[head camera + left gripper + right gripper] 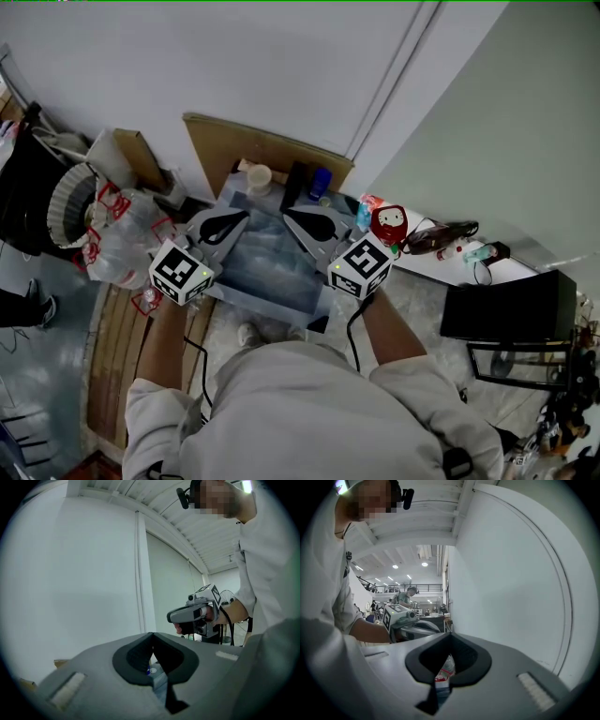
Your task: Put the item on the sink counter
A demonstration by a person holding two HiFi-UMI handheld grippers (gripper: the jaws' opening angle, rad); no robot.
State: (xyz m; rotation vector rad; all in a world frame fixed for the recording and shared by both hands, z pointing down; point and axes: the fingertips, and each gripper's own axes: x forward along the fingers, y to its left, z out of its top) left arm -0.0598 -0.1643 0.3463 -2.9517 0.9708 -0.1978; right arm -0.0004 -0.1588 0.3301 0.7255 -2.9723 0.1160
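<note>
Over the left side of the sink [270,262], the left gripper [246,217] hangs with its jaws closed together on nothing. Above the sink's right side, the right gripper [287,213] is likewise closed and empty. Right of the sink, a red-and-white item [389,225] stands on the sink counter [450,265].

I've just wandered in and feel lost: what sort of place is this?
Probably a mock sink corner built inside a larger workshop: a sink with a cup and blue bottle behind it, plain partition walls, and a tall lit hall with a balcony beyond.
</note>
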